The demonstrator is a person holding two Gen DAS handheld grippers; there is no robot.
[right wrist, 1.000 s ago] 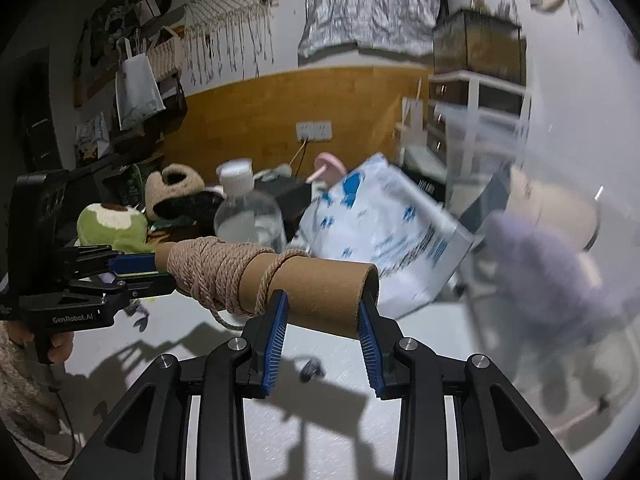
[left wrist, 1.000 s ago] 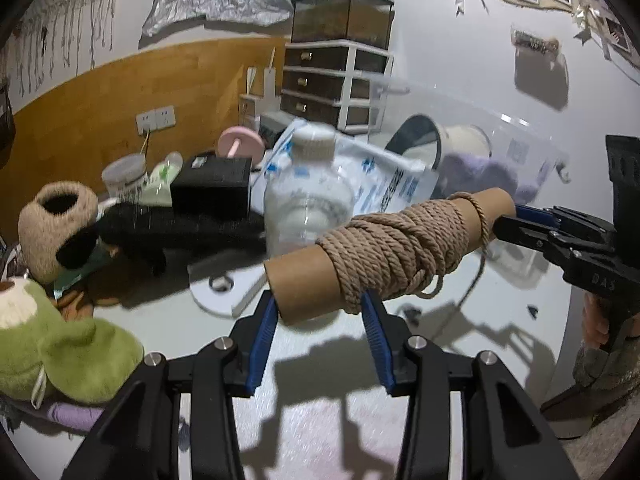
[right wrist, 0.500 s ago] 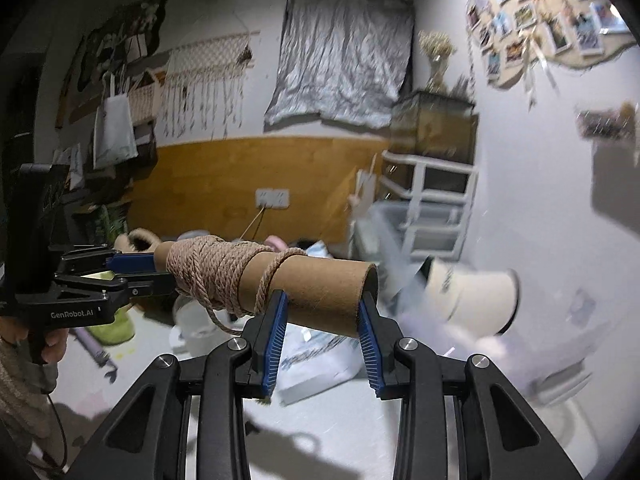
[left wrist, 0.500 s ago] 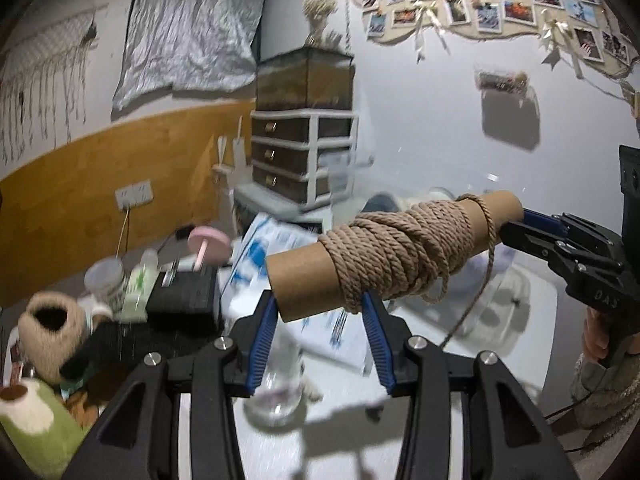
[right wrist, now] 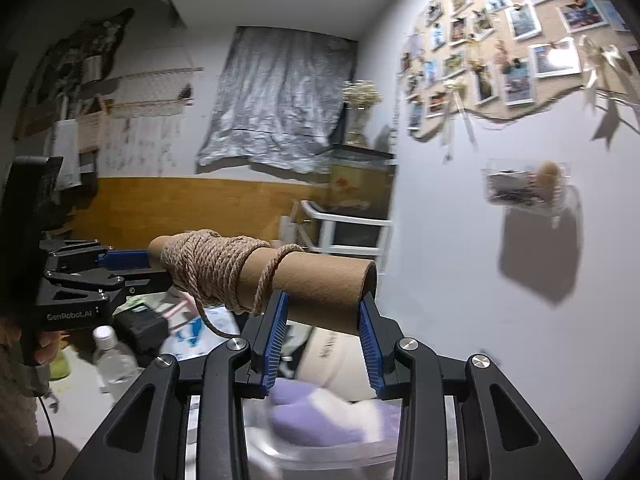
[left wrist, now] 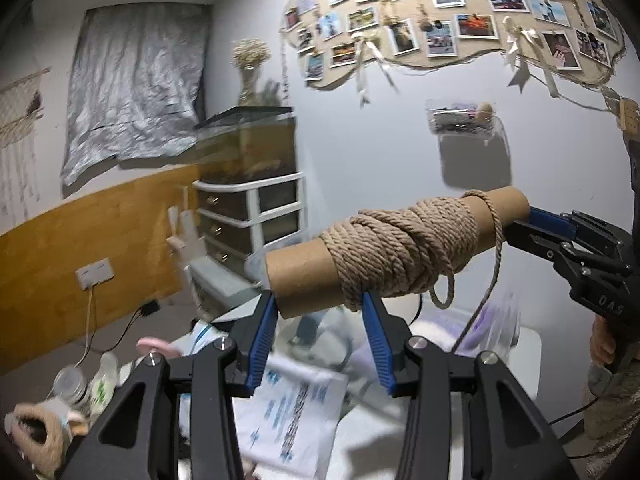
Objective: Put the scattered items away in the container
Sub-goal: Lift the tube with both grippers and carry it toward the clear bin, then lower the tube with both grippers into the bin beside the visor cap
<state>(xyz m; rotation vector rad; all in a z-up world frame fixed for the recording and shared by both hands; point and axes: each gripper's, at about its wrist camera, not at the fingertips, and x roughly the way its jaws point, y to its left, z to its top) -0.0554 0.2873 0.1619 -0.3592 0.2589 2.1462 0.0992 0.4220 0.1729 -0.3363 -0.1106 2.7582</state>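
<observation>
1. My left tool (left wrist: 318,306) pinches one end of a brown cardboard tube wound with tan rope (left wrist: 396,252). Its blue pads press on both sides of the tube.
2. My right tool (right wrist: 322,306) pinches the other, bare end of the same tube. So I hold it up in the air with both tools, lying almost flat.
3. A loose end of the rope (left wrist: 486,296) hangs down from the tube.
4. Under the tube sits a clear plastic box (right wrist: 320,452). It looks blurry. Inside it I see a soft purple thing (right wrist: 316,420) and a cream round thing with letters on it (right wrist: 332,364).
5. Lower down on the white table (left wrist: 528,344) lie a white bag with blue print (left wrist: 296,404), a clear plastic bottle with a white cap (right wrist: 112,360) and a black box (right wrist: 138,326).
6. A fuzzy tan slipper (left wrist: 40,436) shows at the bottom left corner of my left view.
</observation>
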